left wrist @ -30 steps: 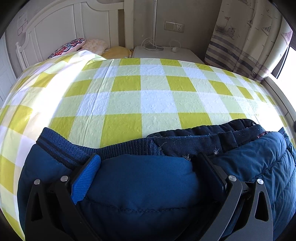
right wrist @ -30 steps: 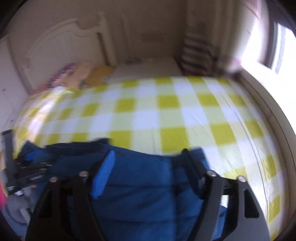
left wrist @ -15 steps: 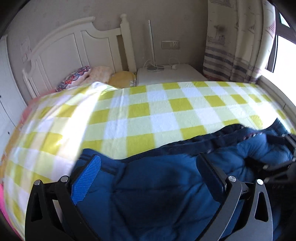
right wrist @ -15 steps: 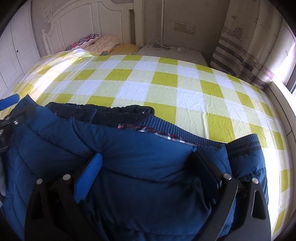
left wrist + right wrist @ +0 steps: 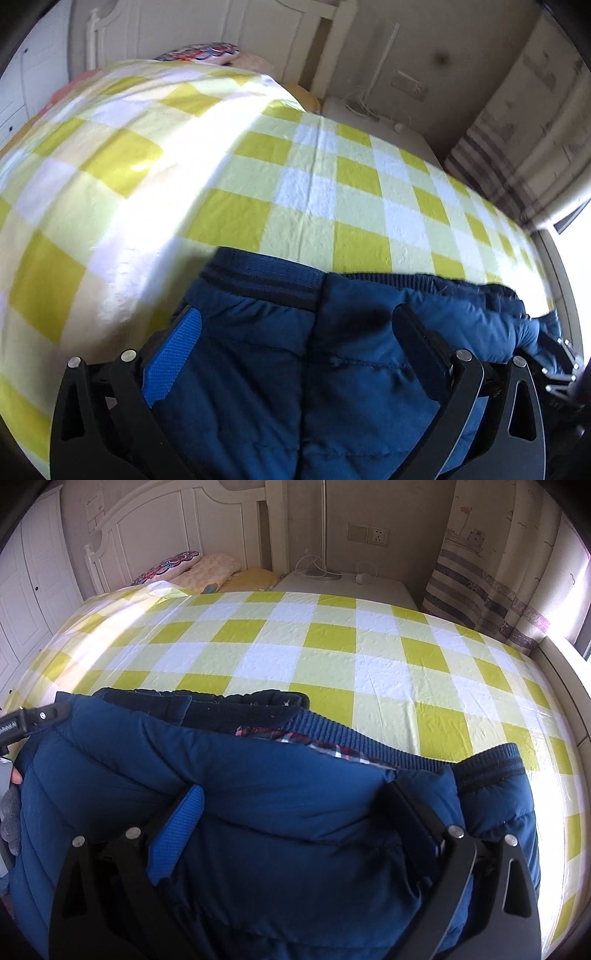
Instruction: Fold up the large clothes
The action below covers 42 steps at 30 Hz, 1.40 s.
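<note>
Spread wide on both sides, the jaws of the left gripper (image 5: 295, 325) and right gripper (image 5: 295, 805) straddle the puffy navy quilted jacket (image 5: 258, 794), pinching nothing. It lies bunched at the near edge of the yellow-and-white checked bed cover (image 5: 332, 646). Risk: springy padding may unfold, or slide on the slick-looking cover.

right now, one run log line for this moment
step: fold jacket | left gripper: open over jacket | right gripper: open over jacket | bed: checked sheet

Open checked bed (image 5: 332, 653) beyond the puffy blue jacket (image 5: 277, 812); pillows (image 5: 207, 568), headboard (image 5: 177, 513), curtain (image 5: 491, 572) at far edges.
</note>
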### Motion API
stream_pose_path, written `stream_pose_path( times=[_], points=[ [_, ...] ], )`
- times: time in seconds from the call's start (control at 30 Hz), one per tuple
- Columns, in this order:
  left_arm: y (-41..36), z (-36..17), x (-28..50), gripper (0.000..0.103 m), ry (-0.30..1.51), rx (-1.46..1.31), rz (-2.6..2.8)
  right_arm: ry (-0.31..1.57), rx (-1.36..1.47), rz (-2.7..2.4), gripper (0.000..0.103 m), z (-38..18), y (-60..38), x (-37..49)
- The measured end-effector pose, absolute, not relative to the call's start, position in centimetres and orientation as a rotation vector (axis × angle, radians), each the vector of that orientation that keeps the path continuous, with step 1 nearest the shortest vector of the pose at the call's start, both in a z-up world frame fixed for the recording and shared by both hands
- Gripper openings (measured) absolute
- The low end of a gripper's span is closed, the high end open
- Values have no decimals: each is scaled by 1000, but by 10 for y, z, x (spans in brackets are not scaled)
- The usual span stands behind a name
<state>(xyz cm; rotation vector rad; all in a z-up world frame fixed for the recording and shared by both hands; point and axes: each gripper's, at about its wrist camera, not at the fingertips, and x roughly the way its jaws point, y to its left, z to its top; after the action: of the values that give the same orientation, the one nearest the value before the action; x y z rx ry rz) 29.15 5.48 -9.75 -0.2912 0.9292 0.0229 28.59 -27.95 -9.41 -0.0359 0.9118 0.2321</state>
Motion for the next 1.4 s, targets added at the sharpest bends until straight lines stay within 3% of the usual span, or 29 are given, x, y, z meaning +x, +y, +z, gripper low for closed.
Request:
stream_pose_path(
  times=[0.17,0.23,0.3,0.7,0.87,1.13,1.33,1.4],
  points=[
    [16,-48,250,99,784,-88,-7,917,-21,240,98,-94,-281,287],
    [-10,-56,241,99,772,76,-7,917,-19,241,98,-94,-281,287],
    [-27,-98,250,99,857,207,41,915,-10,244,98,-94,-282,287],
    [-17,-104,255,99,889,170,60,789,-37,267,97,-46,-261,233],
    [-16,-105,256,99,885,150,50,876,-228,284,98,-82,-217,231],
    [-11,-106,257,99,898,124,38,847,-47,193,99,-62,-283,232],
    [-11,-106,257,99,897,121,35,941,231,142,101,-95,-364,249],
    [-11,-107,258,99,900,119,33,948,183,122,101,-94,-356,249]
  ],
)
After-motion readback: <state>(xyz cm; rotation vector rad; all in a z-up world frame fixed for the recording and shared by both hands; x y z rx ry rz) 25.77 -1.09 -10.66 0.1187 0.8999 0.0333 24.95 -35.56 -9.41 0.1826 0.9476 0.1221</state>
